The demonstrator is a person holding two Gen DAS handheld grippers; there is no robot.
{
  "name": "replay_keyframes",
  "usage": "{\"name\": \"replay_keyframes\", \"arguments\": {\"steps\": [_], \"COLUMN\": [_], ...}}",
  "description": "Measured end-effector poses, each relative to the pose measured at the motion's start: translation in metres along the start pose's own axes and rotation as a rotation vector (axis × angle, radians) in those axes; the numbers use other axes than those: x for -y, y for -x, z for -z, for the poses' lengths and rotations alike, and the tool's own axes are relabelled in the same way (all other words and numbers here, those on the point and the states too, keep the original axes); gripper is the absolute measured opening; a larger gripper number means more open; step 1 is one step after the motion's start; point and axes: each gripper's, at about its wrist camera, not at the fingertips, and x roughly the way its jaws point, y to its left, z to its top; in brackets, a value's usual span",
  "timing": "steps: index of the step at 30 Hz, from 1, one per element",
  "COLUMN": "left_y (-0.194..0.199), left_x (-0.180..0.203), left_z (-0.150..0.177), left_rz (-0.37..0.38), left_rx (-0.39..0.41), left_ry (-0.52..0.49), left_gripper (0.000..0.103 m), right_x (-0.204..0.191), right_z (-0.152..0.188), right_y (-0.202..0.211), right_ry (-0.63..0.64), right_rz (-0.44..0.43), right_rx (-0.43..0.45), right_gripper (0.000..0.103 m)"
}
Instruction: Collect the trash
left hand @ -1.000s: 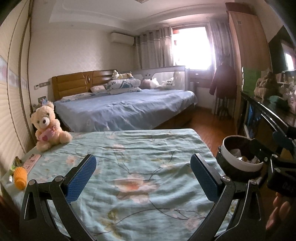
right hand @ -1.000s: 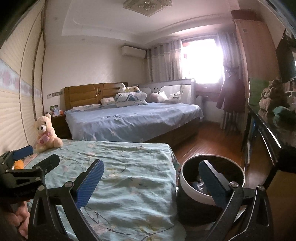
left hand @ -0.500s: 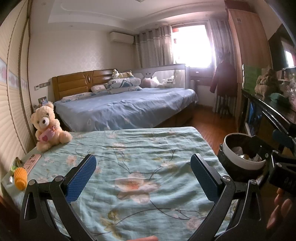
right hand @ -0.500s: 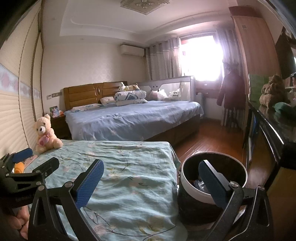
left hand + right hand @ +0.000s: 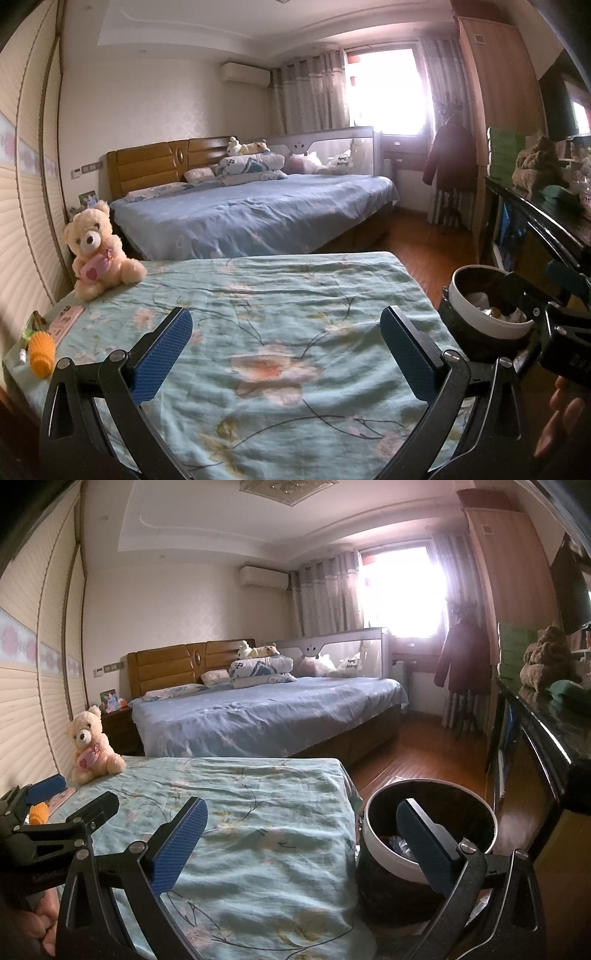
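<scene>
A black waste bin with a white rim (image 5: pixel 376 849) stands on the floor at the right edge of the floral-covered bed (image 5: pixel 280 295); crumpled trash lies inside it (image 5: pixel 480 301). My right gripper (image 5: pixel 301 849) is open and empty, its right finger over the bin's mouth. My left gripper (image 5: pixel 286 350) hangs open and empty above the floral cover. At the bed's far left edge lie a small orange ridged object (image 5: pixel 41 349), a pink card (image 5: pixel 65 320) and a small wrapper-like item (image 5: pixel 35 321).
A cream teddy bear (image 5: pixel 98 254) sits at the bed's back left corner. A large blue bed (image 5: pixel 255 218) lies beyond, wooden floor (image 5: pixel 424 760) to its right. A dark cabinet (image 5: pixel 546 738) with clutter lines the right side. A hand (image 5: pixel 561 413) shows at the lower right.
Both views have shifted slightly; the bin sits a little lower and nearer in the right wrist view. Both grippers stay open and empty.
</scene>
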Motion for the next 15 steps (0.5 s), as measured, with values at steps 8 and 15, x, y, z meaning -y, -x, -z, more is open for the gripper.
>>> {"name": "replay_keyframes", "arguments": {"steps": [8, 15], "left_y": [0.0001, -0.0001], "left_x": [-0.0019, -0.0016], "left_z": [0.0022, 0.0021], "left_rz": [0.005, 0.008], "left_rx": [-0.006, -0.008], "left_ry": [-0.001, -0.001], "left_gripper": [0.103, 0.103], "right_x": [0.0004, -0.0002], "right_z": [0.0, 0.0003], "right_y": [0.0002, -0.0001], "right_ry": [0.001, 0.001], "right_rz": [-0.002, -0.001], "right_rx": [0.001, -0.001], "right_gripper": [0.103, 0.103]}}
